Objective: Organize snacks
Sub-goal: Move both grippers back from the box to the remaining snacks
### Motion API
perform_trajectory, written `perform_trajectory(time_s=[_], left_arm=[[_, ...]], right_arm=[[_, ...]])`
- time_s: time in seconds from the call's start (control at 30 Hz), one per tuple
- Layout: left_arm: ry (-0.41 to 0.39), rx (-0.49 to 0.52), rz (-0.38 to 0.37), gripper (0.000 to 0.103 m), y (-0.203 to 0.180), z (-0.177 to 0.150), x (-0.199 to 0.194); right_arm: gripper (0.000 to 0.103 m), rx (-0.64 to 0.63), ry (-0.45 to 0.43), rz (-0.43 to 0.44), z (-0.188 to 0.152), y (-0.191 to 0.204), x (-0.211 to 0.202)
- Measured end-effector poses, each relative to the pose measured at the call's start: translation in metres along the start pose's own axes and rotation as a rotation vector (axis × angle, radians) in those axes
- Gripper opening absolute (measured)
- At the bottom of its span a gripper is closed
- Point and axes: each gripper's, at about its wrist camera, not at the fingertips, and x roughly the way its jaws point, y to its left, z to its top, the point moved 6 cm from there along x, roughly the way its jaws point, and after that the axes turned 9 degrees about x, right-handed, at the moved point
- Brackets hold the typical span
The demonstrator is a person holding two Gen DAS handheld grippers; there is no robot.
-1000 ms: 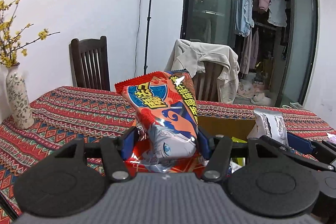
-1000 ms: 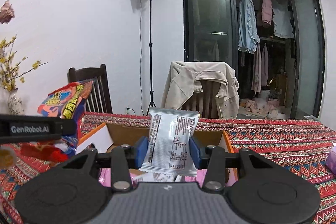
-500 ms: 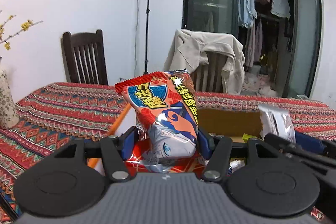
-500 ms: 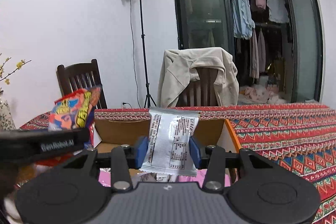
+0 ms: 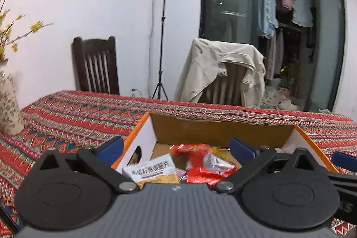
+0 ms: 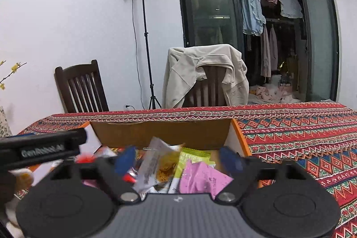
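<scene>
An open cardboard box (image 5: pixel 223 129) with orange edges stands on the patterned tablecloth and holds several snack packs. My left gripper (image 5: pixel 176 145) is open and empty above the box's near left side. The red snack bag (image 5: pixel 200 162) lies inside, beside a white pack (image 5: pixel 151 167). My right gripper (image 6: pixel 177 157) is open over the same box (image 6: pixel 160 133). The silver pack (image 6: pixel 154 162) is tilted and blurred between the jaws, touching neither, above a pink pack (image 6: pixel 203 177) and a green pack (image 6: pixel 194 155).
The left gripper's body (image 6: pixel 40 146) juts in at the left of the right wrist view. A vase (image 5: pixel 9 108) stands at the table's left. Two chairs (image 5: pixel 96 66), one with a jacket (image 5: pixel 223 68), and a lamp stand (image 5: pixel 162 37) are behind the table.
Both grippers opened and let go. The red bag dropped from the left gripper into the box. The silver pack left the right gripper's jaws and is falling into the box.
</scene>
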Motion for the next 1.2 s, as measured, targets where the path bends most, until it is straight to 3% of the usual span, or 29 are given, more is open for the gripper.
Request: perform_trajectory(time_s=[0.07,0.6,0.87,1.2], left_arm=[[0.011,-0.011,0.010,0.103,0.005,-0.001,0.001],[0.009,-0.031,0.000,0.103,0.012,0.009,-0.019],[0.027,-0.013,-0.017,0.103,0.014,0.010,-0.038],[0.067,0.003,-0.016,0.103,0.021,-0.011,-0.063]], right_arm=[[0.103,0.013,0.007,-0.001,-0.001,-0.002,0.001],[0.103,-0.005,-0.007,-0.008,0.003,0.001,-0.012],[0.103,-0.002,0.031,0.004,0.004,0.001,-0.030],[0.103,-0.014,0.114,-0.013,-0.020,-0.011,-0.054]])
